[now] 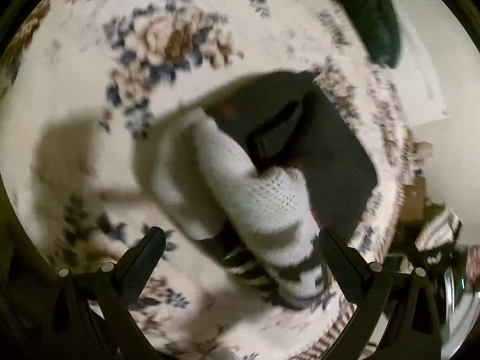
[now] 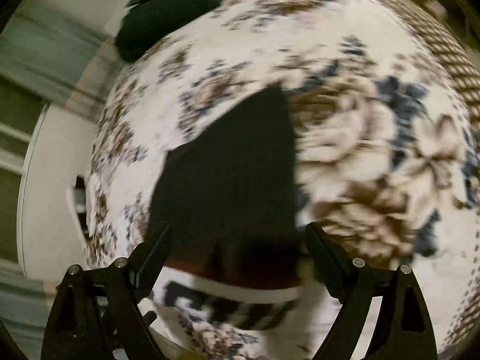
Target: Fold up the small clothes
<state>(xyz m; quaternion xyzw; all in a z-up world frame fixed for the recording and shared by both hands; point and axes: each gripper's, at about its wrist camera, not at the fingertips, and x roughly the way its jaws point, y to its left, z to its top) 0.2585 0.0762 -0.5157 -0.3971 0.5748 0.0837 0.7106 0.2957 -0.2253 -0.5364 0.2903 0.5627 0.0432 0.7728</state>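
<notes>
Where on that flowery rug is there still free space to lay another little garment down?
Free: the pale stretch of rug left of the white sock, below the big flower. Also the rug right of the black cloth. Crowded: the middle, where sock and cloth overlap, and the far edge by the green cushion.

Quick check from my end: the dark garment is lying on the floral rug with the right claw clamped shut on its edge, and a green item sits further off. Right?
Not quite. The right claw is not clamped: in the right wrist view its fingers stand wide apart and grip nothing. The rest holds: the dark garment lies on the floral rug, and the green item sits further off.
</notes>
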